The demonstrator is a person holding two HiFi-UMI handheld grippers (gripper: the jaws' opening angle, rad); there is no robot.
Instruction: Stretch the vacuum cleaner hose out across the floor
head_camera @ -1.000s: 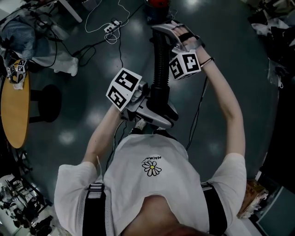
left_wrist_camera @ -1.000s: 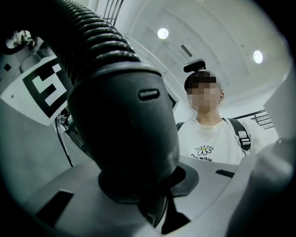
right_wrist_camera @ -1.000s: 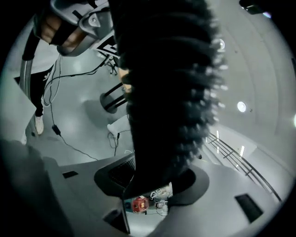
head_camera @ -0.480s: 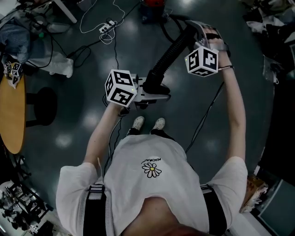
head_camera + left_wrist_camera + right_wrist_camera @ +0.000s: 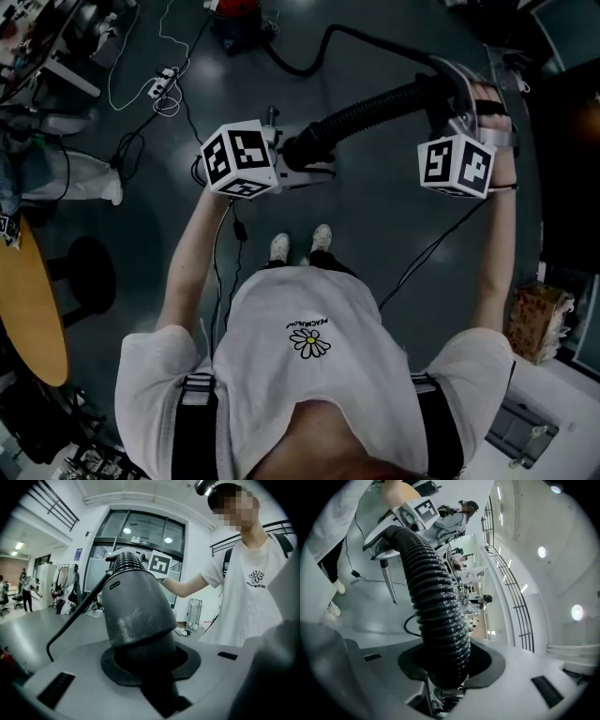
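Observation:
A black ribbed vacuum hose (image 5: 375, 108) hangs in the air between my two grippers. My left gripper (image 5: 289, 169) is shut on the hose's smooth grey end cuff (image 5: 136, 616), its jaws having just closed further on it. My right gripper (image 5: 442, 94) is shut on the ribbed hose (image 5: 438, 616) further along, and its jaws have also just been closing round it. Past the right gripper the hose thins, arcs back over the dark floor (image 5: 375, 216) and runs to the red vacuum cleaner (image 5: 239, 9) at the top edge.
A power strip (image 5: 164, 77) with white cable lies on the floor at upper left. A round wooden table (image 5: 33, 323) and a black stool (image 5: 89, 277) stand at left, a box (image 5: 534, 319) at right. The person's shoes (image 5: 300, 242) are below the hose.
The right gripper has swung far to the right, away from the left one. The hose section between them has turned from running up the picture to lying across it. The left gripper shifted up and left.

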